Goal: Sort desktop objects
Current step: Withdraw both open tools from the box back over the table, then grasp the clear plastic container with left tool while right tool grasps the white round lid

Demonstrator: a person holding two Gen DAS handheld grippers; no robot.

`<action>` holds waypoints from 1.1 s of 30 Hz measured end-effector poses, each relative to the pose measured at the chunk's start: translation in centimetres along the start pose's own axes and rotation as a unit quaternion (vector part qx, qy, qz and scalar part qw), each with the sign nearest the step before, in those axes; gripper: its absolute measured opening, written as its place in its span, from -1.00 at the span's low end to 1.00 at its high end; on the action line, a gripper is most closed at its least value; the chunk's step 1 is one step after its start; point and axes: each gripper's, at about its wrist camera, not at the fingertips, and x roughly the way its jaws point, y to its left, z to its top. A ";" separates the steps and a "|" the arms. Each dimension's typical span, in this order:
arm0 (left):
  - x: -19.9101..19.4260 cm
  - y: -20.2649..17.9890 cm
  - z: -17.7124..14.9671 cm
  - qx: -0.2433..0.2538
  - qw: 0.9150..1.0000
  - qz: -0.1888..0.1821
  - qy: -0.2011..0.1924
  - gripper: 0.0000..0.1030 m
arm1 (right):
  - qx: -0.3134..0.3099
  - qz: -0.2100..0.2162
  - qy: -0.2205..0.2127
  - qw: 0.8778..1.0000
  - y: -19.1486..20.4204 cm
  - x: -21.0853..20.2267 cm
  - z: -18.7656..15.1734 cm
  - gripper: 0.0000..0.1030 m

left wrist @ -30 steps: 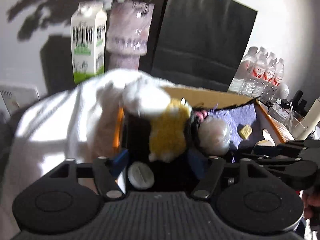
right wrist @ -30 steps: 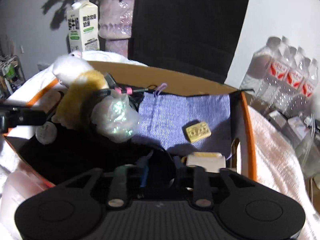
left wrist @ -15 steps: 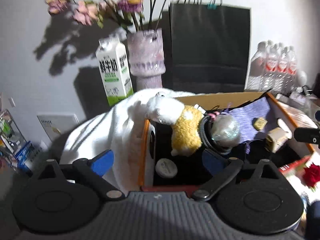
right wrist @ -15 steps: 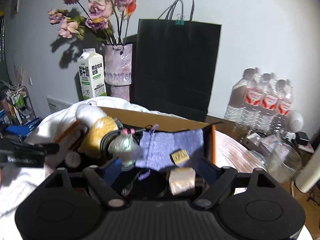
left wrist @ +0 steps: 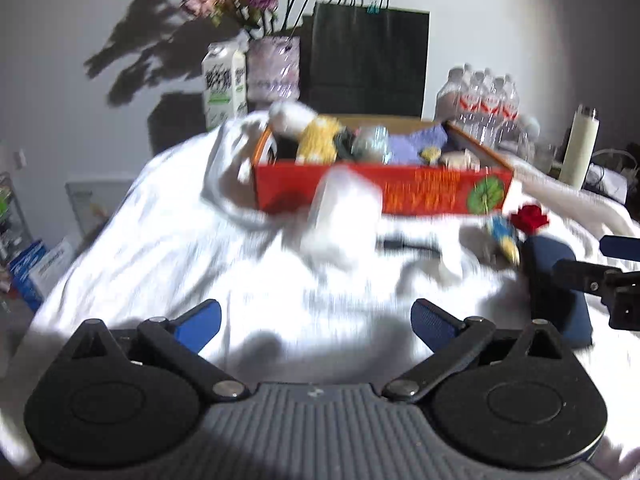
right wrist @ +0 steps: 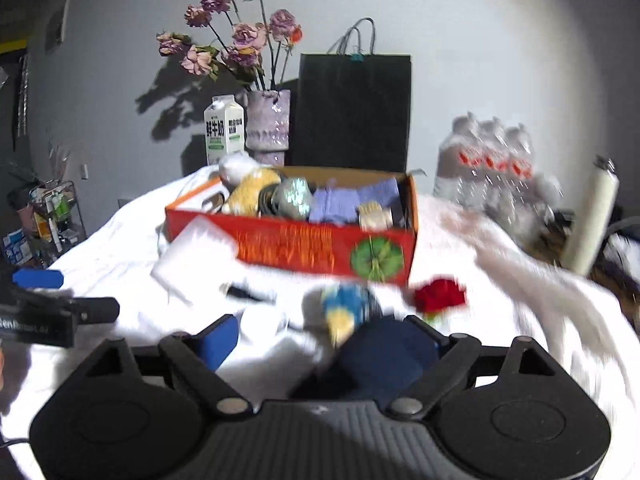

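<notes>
The red box [left wrist: 400,194] sits toward the far edge of the white-draped surface [left wrist: 180,248]; 1 second ago it filled both views, and both cameras have since pulled back. The left hand-held gripper [left wrist: 316,320] is spread wide, empty. The right hand-held gripper [right wrist: 324,338] gapes over a dark blue object [right wrist: 384,360].

Left gripper [left wrist: 316,318]: matte black plastic body, grey ribbed centre plate, two round black discs either side, black linkage arms with silver pivot screws, blue rubber finger pads [left wrist: 198,320]. Right gripper [right wrist: 328,336]: same build; blue pad partly hidden. White lettering on the left gripper's side, seen from the right wrist, blurred.
</notes>
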 end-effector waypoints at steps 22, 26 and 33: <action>-2.4 -0.5 -4.1 0.004 1.000 -0.008 0.008 1.00 | 0.004 -0.006 -0.007 1.000 2.7 -4.7 -5.4 0.71; -1.0 -0.5 -3.0 0.010 1.000 -0.007 0.004 1.00 | 0.020 0.005 -0.011 1.000 2.1 -3.8 -4.9 0.71; 3.7 -1.2 1.4 0.059 0.998 -0.001 -0.035 1.00 | 0.014 0.027 -0.016 0.999 2.3 0.2 -2.5 0.63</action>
